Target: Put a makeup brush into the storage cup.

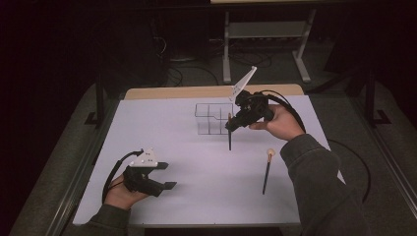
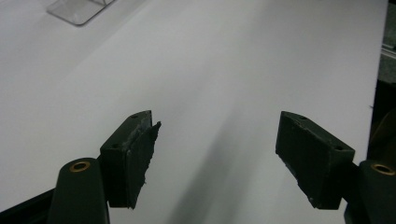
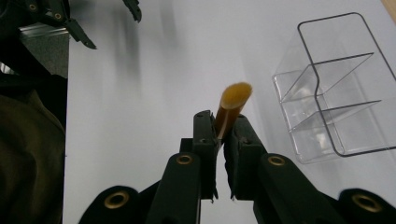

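The right gripper (image 1: 230, 126) is pressed together on a makeup brush (image 3: 232, 106), pinching it near its tan bristle end so that the dark handle hangs almost upright below the jaws. In the high view the lower tip of this brush (image 1: 229, 140) points down toward the white worktop (image 1: 206, 167), just beside the near right corner of the clear organizer (image 1: 212, 118). That organizer stands near the far edge of the worktop, around its middle, and the right gripper view shows its dividers forming separate compartments (image 3: 327, 102). A second brush (image 1: 267, 172) lies flat nearer the right edge, its pale head pointing away from the person. The left gripper (image 1: 167, 175) rests close to the near left corner; its jaws are spread wide with bare worktop between them (image 2: 215, 154)
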